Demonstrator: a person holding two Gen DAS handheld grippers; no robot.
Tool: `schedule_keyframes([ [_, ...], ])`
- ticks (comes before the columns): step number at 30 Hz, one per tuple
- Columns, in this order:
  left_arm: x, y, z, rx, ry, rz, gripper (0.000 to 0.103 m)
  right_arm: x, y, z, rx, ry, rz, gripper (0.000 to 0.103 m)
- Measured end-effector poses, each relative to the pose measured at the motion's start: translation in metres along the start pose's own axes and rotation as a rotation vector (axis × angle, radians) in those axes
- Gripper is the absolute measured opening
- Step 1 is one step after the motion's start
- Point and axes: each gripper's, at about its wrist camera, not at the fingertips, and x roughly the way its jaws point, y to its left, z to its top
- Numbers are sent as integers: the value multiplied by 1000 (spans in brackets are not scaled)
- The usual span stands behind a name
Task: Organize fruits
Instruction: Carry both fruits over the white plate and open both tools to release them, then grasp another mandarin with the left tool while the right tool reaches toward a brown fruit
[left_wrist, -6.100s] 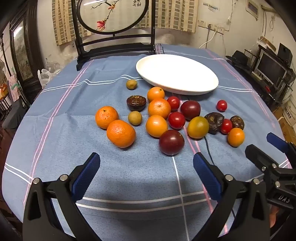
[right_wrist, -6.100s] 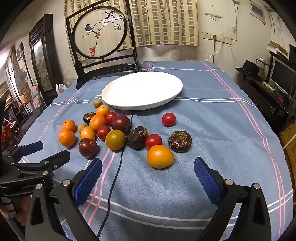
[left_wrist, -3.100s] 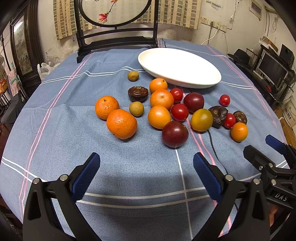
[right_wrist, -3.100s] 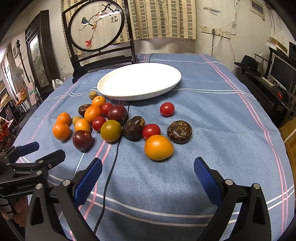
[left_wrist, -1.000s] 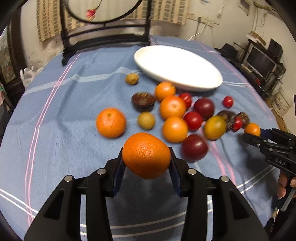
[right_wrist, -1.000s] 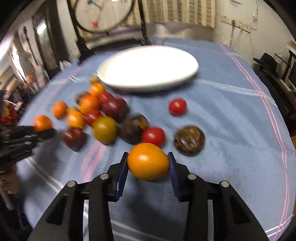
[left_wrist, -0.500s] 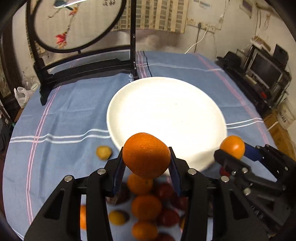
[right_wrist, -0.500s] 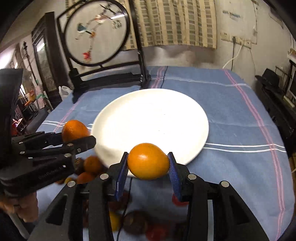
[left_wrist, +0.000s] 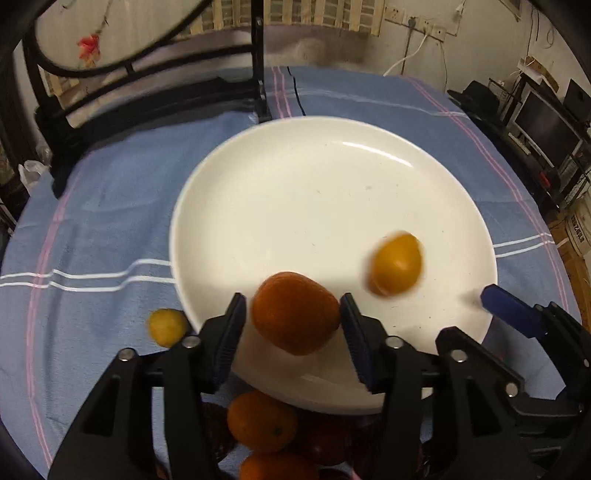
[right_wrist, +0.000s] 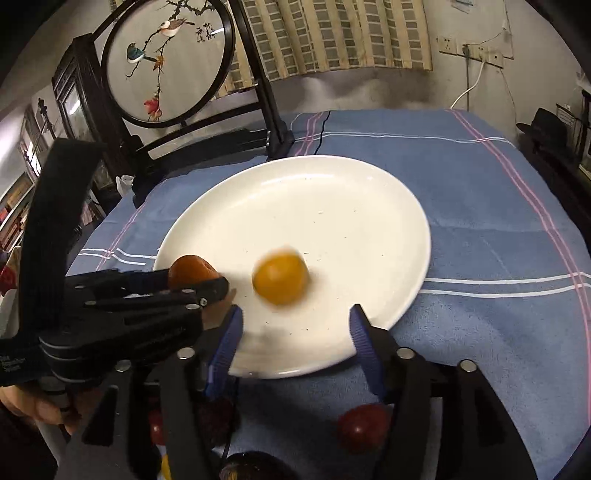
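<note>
A big white plate lies on the blue cloth; it also shows in the right wrist view. My left gripper stands open over the plate's near rim with a large orange loose between its pads. My right gripper is open, and a blurred yellow-orange fruit is on or just above the plate ahead of it; it also shows in the left wrist view. The large orange and left gripper show at the left of the right wrist view.
Other fruits lie on the cloth below the plate: oranges, a small yellow fruit, a dark red fruit. A black-framed round screen stands behind the plate. The right gripper's blue pad is at the plate's right rim.
Both grippers have opened over the plate. The yellow-orange fruit has left the right gripper and is moving on the plate. The large orange sits loose between the left pads.
</note>
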Motion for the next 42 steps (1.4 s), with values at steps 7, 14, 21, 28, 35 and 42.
schedule_keyframes([
  [7, -66, 22, -35, -65, -149, -6, 84, -16, 1, -2, 27, -21, 29, 73],
  [14, -109, 41, -97, -17, -191, -3, 91, -50, 11, -19, 21, -58, 28, 81],
  [21, -116, 66, -147, -6, -165, 24, 90, -95, 5, -65, 2, -97, -27, 87],
  [28, -107, 87, -161, -49, -126, 77, 81, -112, -13, -105, 65, -61, -45, 87],
  [35, -88, 98, -160, -86, -91, 87, 74, -118, -14, -126, 40, -38, -46, 87],
  [42, -67, 95, -142, -81, -63, 103, 60, -116, -16, -130, 36, -17, -38, 87],
])
